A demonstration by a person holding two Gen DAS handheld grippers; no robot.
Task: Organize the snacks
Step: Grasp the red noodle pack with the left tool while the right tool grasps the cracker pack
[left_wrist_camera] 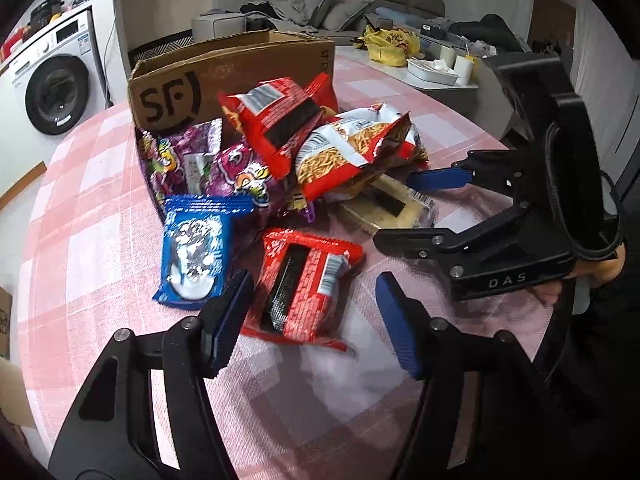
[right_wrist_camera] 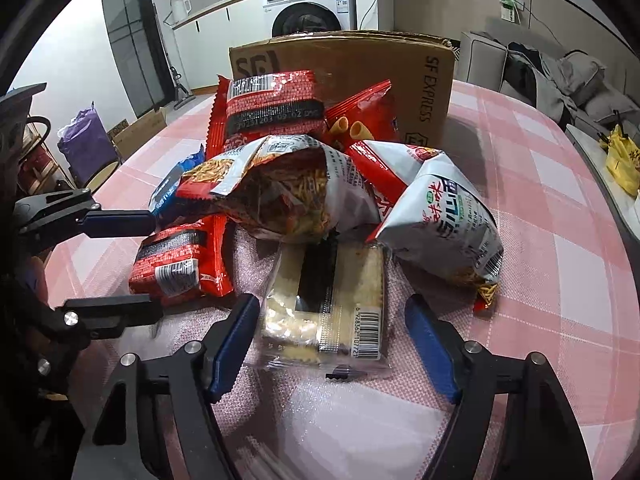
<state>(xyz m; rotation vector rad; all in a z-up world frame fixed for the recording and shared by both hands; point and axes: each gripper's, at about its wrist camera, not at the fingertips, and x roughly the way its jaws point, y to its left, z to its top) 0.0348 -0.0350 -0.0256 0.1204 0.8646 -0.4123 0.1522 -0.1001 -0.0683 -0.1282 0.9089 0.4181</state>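
Note:
A heap of snack packs lies on the pink checked table (left_wrist_camera: 100, 200) in front of a tipped cardboard SF box (left_wrist_camera: 224, 76). My left gripper (left_wrist_camera: 316, 316) is open, its blue pads on either side of a red noodle pack (left_wrist_camera: 304, 288). A blue cookie pack (left_wrist_camera: 196, 252) lies to its left. My right gripper (right_wrist_camera: 332, 340) is open around a clear yellow cracker pack (right_wrist_camera: 328, 308); it also shows in the left wrist view (left_wrist_camera: 416, 208). White and red crisp bags (right_wrist_camera: 444, 220) are piled behind.
The SF box (right_wrist_camera: 352, 76) stands behind the heap. Purple candy bags (left_wrist_camera: 224, 168) lie at the box mouth. A washing machine (left_wrist_camera: 52, 80), a sofa (left_wrist_camera: 304, 4) and a side table with a yellow bag (left_wrist_camera: 392, 44) surround the table.

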